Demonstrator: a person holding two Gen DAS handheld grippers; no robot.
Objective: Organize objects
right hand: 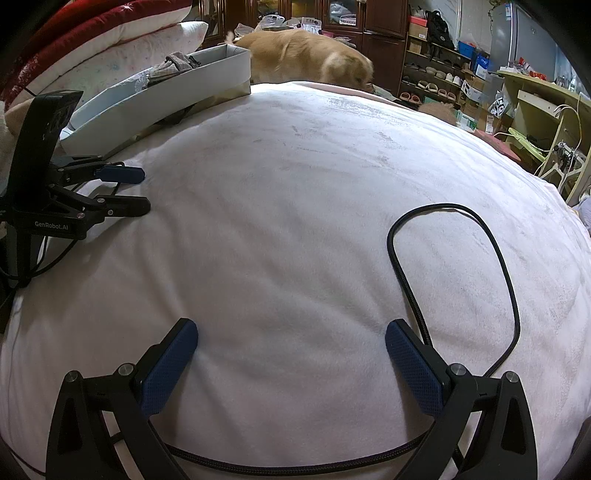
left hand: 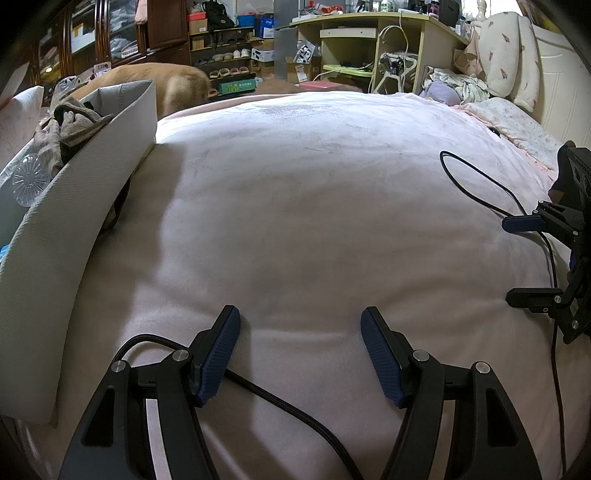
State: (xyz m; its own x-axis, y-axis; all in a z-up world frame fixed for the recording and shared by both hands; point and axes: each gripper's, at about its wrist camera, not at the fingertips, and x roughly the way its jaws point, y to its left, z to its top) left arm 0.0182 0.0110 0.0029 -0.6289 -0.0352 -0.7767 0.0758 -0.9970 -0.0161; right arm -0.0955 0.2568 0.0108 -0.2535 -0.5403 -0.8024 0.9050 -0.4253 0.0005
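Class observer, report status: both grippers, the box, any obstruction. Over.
Left gripper open, empty. Right gripper open, empty. Box holds cloth, at bed edge. Cable loops across blanket.

Pale pink blanket (left hand: 295, 206) covers the bed across the whole near field. Tan dog (right hand: 306, 55) stands beyond the far edge of the bed, head lowered, blurred. Shoe rack (left hand: 225, 62) with slippers and boxes against the far wall, dark wooden cabinet (left hand: 110, 33) to its left. Yellow-green desk (left hand: 369, 40) far right, cluttered on top, white cables hanging. Cream pillow (left hand: 506, 55) upright at the headboard far right, crumpled clothes (left hand: 450, 85) beside it. Red and white bedding (right hand: 110, 40) stacked far left.
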